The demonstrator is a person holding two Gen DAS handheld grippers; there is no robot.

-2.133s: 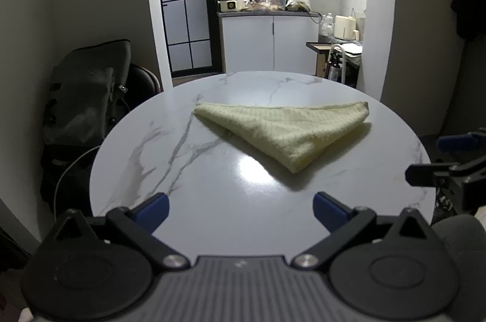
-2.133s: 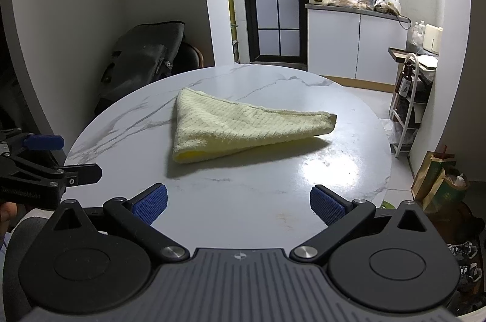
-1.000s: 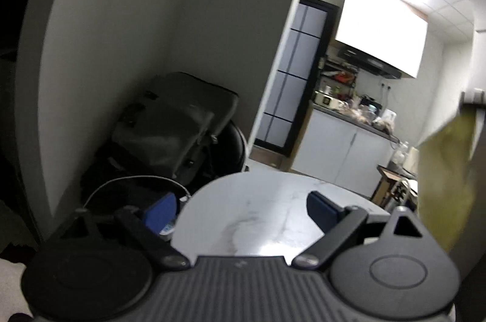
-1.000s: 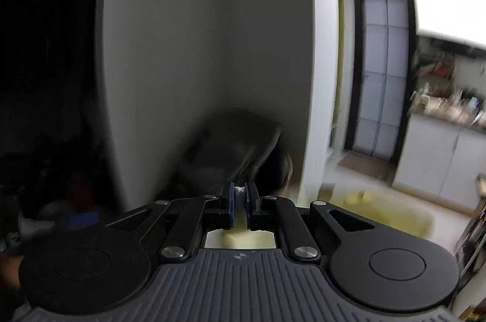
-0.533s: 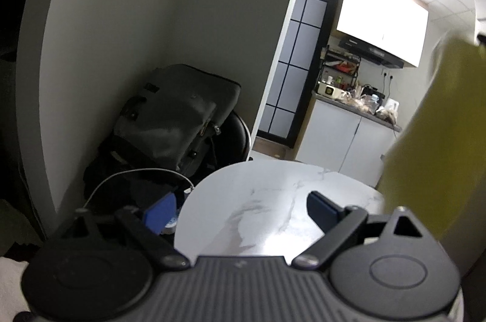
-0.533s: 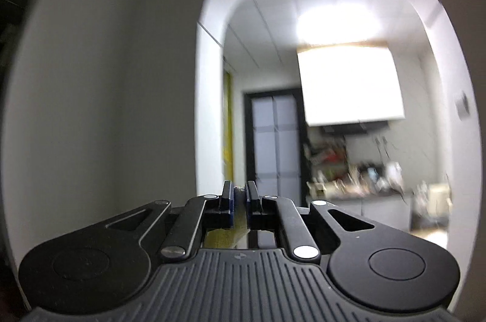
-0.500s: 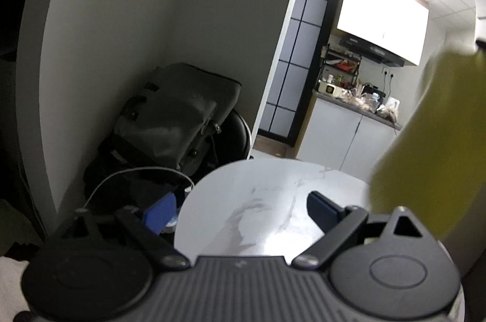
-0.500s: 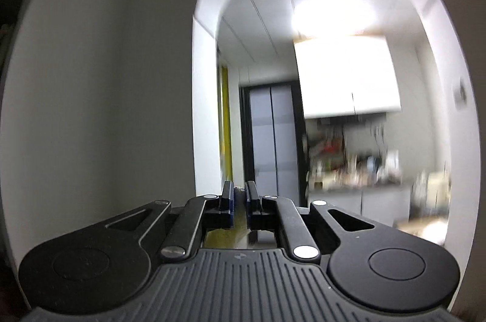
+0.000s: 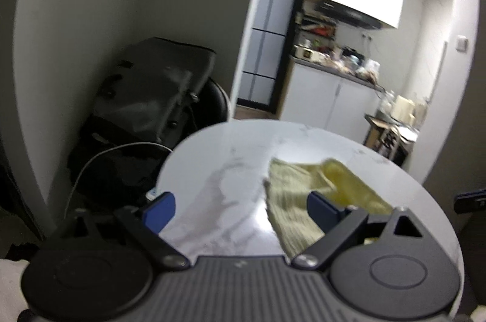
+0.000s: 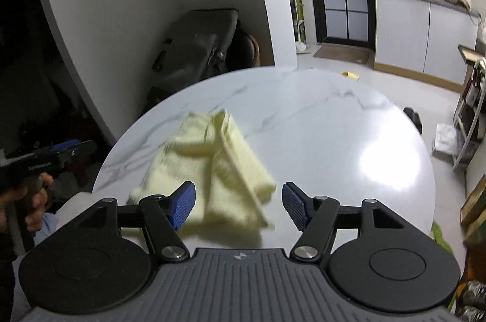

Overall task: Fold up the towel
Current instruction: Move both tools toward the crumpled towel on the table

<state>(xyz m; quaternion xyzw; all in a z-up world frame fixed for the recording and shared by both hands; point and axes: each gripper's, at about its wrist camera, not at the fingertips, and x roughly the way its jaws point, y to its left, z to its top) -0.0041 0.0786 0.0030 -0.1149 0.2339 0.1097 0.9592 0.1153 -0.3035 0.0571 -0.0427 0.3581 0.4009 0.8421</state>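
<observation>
A pale yellow towel (image 10: 212,164) lies crumpled in loose folds on the round white marble table (image 10: 334,140), near its front left edge. It also shows in the left wrist view (image 9: 291,194), blurred. My right gripper (image 10: 238,205) is open and empty, just above the towel's near edge. My left gripper (image 9: 240,208) is open and empty, held over the table's left part, the towel beside its right finger. The left gripper also shows at the left edge of the right wrist view (image 10: 60,155).
A dark backpack on a chair (image 9: 158,91) stands left of the table. A white cable (image 9: 100,158) hangs by it. Kitchen cabinets (image 10: 425,30) and a wire rack (image 10: 467,121) are behind and to the right.
The right gripper held the towel up high while shut; it has come down and opened, and the towel now lies crumpled on the table. The left gripper stayed open.
</observation>
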